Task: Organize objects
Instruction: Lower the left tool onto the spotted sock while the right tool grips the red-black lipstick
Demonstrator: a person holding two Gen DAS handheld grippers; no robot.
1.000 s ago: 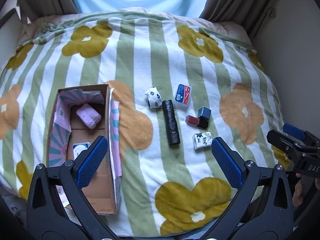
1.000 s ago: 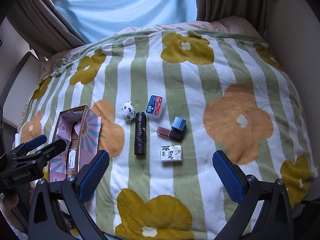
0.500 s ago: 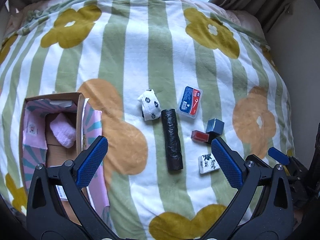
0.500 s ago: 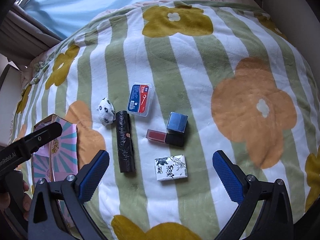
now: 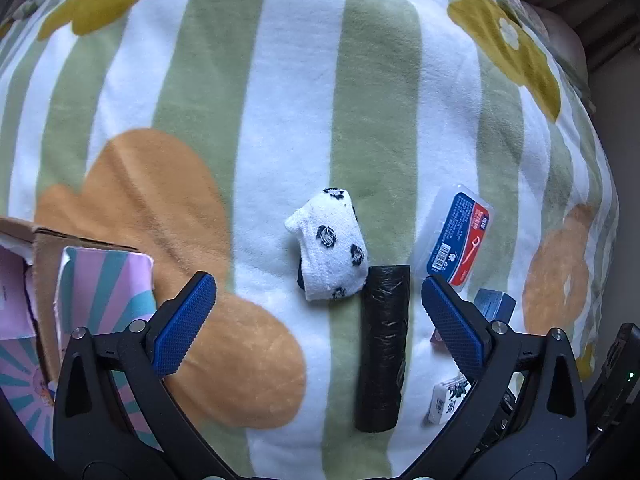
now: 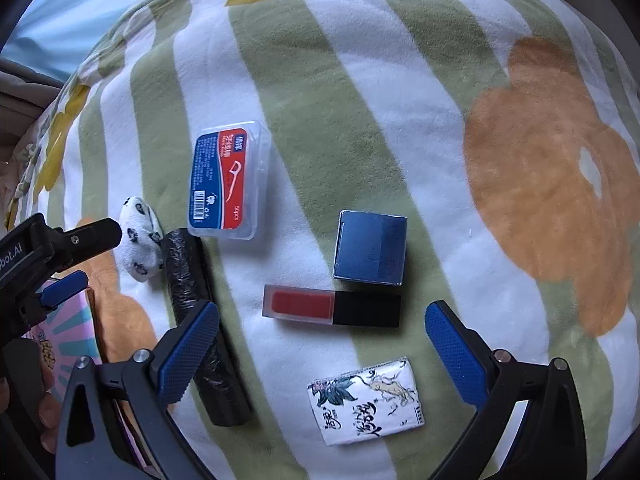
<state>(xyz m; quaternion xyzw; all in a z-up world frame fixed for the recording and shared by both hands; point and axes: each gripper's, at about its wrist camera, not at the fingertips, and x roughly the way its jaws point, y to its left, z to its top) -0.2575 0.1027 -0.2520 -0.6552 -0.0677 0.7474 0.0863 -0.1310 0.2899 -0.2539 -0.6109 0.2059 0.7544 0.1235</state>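
Blanket (image 5: 288,80), striped green and white with orange and yellow flowers, fills the left wrist view. The left gripper (image 5: 318,322) hangs over it with fingers spread wide and nothing between them. A sock (image 5: 332,244), white with black spots, lies balled up touching the top of a black roll (image 5: 382,346) that runs lengthwise toward the camera. A floss box (image 5: 460,236) sits to the right of both. At the left edge is a carton (image 5: 44,248) with pink and teal flaps; its inside is mostly out of frame, so the contents cannot be told.

The right wrist view shows what the left fingers mostly hide: a blue cube (image 6: 371,247), a red and black tube (image 6: 332,306) just below it, and an ink-printed packet (image 6: 366,400) nearest the camera. The right gripper (image 6: 320,344) is also wide open and empty, above the tube and packet. The left gripper (image 6: 76,260) appears at the left edge beside the sock (image 6: 140,246).
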